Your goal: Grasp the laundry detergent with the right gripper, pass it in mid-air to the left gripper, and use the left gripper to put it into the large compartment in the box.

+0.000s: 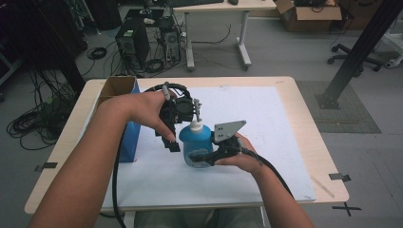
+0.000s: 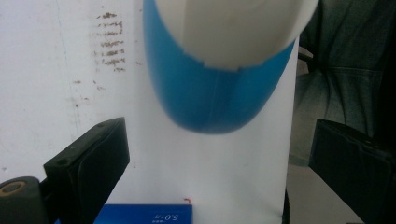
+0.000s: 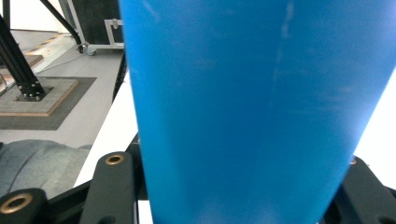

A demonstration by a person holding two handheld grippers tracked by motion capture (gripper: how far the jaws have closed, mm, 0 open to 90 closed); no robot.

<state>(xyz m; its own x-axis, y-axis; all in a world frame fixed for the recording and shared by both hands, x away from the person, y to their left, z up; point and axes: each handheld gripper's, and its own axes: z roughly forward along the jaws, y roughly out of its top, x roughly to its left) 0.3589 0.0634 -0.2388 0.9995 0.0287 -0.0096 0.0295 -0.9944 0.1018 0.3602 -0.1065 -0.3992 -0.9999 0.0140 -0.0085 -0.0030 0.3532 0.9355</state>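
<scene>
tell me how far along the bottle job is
Done: the right gripper is clamped round the blue bottle, holding it upright over the white mat. In hand: the left gripper sits above the white pump top, jaws open. Left: likely gripping and working that top.

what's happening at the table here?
A person works a blue bottle with a white pump top over the white mat. The right gripper is shut on the bottle's body from the side, holding it upright. The left gripper hangs over the pump top with its jaws spread, one on each side in the left gripper view, not gripping anything. A blue box stands at the mat's left edge.
</scene>
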